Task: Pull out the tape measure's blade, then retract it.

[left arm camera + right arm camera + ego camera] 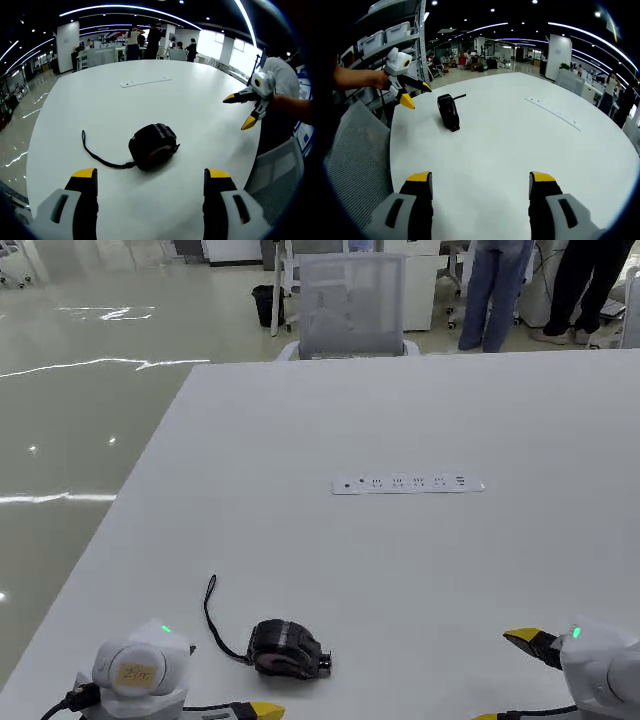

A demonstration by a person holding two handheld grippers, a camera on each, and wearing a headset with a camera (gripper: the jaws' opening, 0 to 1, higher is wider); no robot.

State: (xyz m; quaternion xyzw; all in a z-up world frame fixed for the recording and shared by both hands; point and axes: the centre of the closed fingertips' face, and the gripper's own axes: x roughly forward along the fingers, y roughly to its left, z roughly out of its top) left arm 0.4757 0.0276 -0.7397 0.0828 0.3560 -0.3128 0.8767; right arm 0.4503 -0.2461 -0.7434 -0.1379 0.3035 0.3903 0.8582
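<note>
Our left gripper (150, 173) and right gripper (481, 176), yellow-tipped jaws apart, flank the rounded black tape measure (288, 648) near the front edge of the smooth white table (400, 560).

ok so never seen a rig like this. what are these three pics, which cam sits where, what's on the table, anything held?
No robot here: a person holds a two-jaw gripper in each hand. The head view comes from a headset camera looking down at the white table. The two round pictures come from fisheye cameras riding on the left gripper and the right gripper, each looking out between its own yellow-tipped jaws. On the table lie a black tape measure with a wrist strap, just ahead of the left gripper, and a white power strip farther off. Both grippers are open and hold nothing; the tape measure is untouched.
</note>
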